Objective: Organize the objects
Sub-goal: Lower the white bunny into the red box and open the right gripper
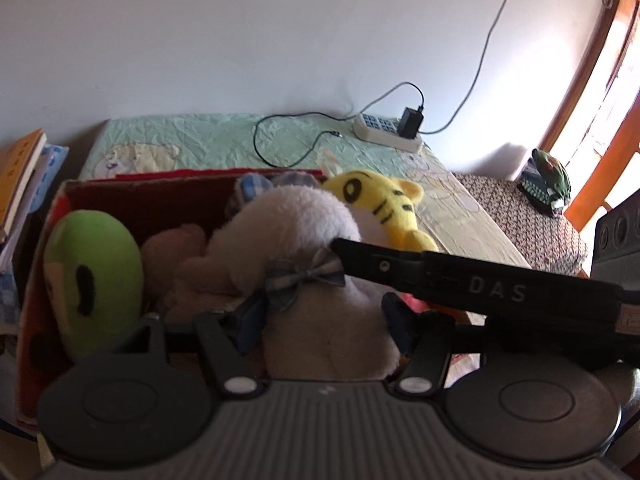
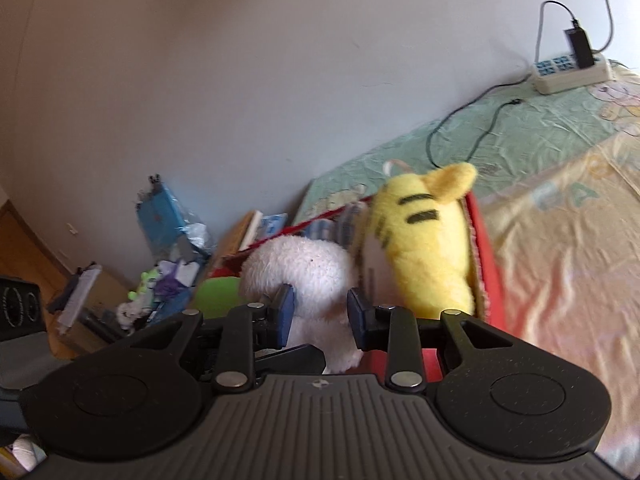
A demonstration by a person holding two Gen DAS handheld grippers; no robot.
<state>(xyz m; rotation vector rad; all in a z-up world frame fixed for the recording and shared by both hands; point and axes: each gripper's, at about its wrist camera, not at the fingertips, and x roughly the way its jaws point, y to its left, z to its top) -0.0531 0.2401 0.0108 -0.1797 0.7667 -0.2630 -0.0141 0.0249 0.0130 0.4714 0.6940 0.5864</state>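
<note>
A red cardboard box [image 1: 36, 292] stands on the bed and holds several plush toys. A white plush with a checked blue bow [image 1: 296, 220] lies in the middle of it, and my left gripper [image 1: 324, 320] is shut on its body, one blue pad on each side. My right gripper's black finger [image 1: 400, 268] crosses in from the right. In the right wrist view my right gripper [image 2: 320, 312] is shut on the same white plush [image 2: 296, 268]. A yellow tiger plush [image 1: 380, 200] [image 2: 424, 248] leans at the box's right end. A green plush [image 1: 96, 280] and a pink plush [image 1: 184, 264] sit to the left.
The bed's green cover [image 1: 200, 140] carries a power strip with a charger and cables [image 1: 388, 130] by the wall. Books [image 1: 20, 176] stand left of the box. A patterned stool with a dark green object [image 1: 548, 184] stands to the right. Clutter [image 2: 168, 264] lies on the floor.
</note>
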